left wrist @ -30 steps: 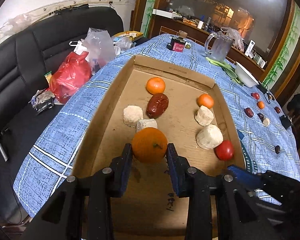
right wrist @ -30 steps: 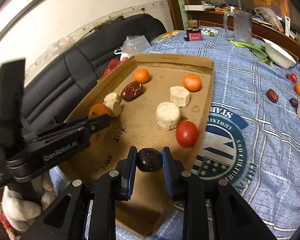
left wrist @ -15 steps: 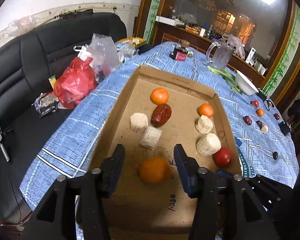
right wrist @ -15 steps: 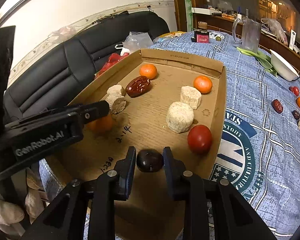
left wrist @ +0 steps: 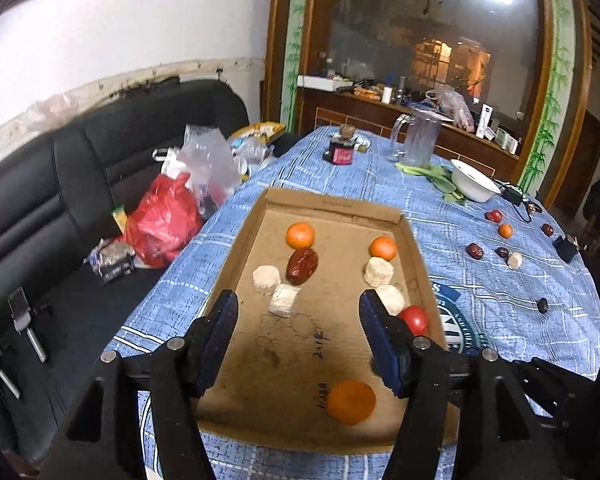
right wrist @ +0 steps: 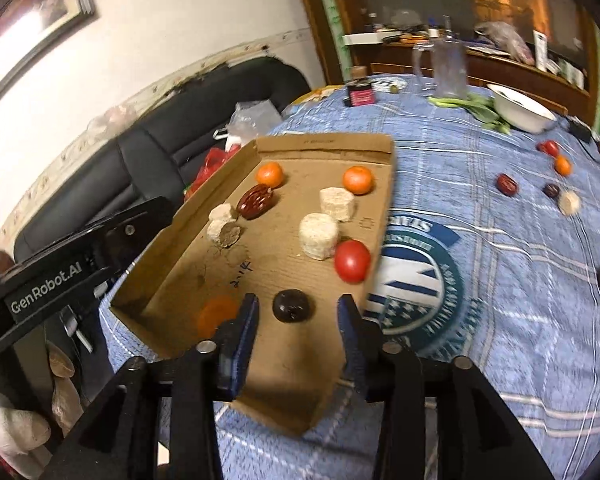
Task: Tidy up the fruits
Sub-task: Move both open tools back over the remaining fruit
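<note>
Blue checked cloth is covering the table [left wrist: 380,184], which is standing beside a black sofa [left wrist: 60,200] with a red bag [left wrist: 162,220] on it. On the cloth a shallow cardboard tray [left wrist: 332,204] is lying with fruits inside. The left tongs [left wrist: 298,312] are hovering wide open over the tray's near end, gripping nothing; an orange [left wrist: 351,402] is sitting on the tray floor just below and between the jaws, near the front wall. The right tongs [right wrist: 298,314] are also gaping open, and a dark plum [right wrist: 292,306] is resting on the cardboard between the jaws, touching neither. A tomato [right wrist: 352,261] is lying by the tray's right wall, just beside a pale cake [right wrist: 319,236]. Further back, two small oranges, a red date [left wrist: 302,266] and more pale cakes are sitting in the tray. More small fruits are lying scattered on the cloth to the right, well apart from the tray, near a white bowl [left wrist: 474,186].
</note>
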Tool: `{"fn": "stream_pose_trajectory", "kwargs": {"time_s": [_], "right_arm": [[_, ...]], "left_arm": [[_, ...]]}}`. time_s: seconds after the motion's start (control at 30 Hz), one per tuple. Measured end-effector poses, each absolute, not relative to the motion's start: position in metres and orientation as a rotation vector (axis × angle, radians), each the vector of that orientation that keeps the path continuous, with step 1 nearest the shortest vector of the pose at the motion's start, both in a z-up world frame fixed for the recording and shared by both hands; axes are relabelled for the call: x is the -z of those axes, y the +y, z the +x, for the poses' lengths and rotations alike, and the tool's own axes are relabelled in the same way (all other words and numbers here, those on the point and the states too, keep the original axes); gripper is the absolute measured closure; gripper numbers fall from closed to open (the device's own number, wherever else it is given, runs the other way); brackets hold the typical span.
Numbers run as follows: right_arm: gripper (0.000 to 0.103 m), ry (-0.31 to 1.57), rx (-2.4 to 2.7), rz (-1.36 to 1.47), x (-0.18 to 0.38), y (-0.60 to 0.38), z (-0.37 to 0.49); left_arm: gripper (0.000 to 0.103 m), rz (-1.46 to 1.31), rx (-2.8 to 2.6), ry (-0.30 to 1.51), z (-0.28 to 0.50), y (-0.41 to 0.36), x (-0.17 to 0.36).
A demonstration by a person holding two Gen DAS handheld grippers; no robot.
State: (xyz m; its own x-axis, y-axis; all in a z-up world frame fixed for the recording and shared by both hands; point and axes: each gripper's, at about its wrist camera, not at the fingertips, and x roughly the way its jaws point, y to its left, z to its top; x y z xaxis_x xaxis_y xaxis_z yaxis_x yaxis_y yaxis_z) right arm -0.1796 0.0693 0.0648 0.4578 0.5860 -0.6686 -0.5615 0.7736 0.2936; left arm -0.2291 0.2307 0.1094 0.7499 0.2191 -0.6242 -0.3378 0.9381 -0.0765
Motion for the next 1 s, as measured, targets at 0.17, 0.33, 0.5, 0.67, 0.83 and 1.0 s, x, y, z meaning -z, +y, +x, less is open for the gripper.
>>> {"fn": "stream_pose_trajectory", "kwargs": {"time_s": [0.17,0.33,0.5,0.67,0.83,1.0], "right_arm": [[0.053,0.822,-0.671,0.076,-0.070,0.046,-0.185],[0.053,0.808,-0.647,0.113,-0.073,0.024,-0.191],[0.050,0.802,-0.630,0.147,-0.072,0.007,-0.193],[0.050,0.797,-0.618,0.183,-0.069,-0.011,-0.191],[0.050,0.806,-0.597,0.215,-0.062,-0.029,-0.184],[0.050,0.820,-0.556,0.244,-0.055,-0.054,-0.173]], "left_arm": [[0.037,-0.124,-0.295,0.626,-0.236,0.207,-0.121],[0.036,-0.070,-0.284,0.609,-0.243,0.184,-0.129],[0.035,-0.028,-0.280,0.602,-0.246,0.166,-0.133],[0.034,0.016,-0.273,0.605,-0.245,0.148,-0.133],[0.030,0.050,-0.257,0.625,-0.236,0.133,-0.128],[0.030,0.049,-0.208,0.670,-0.221,0.123,-0.118]]}}
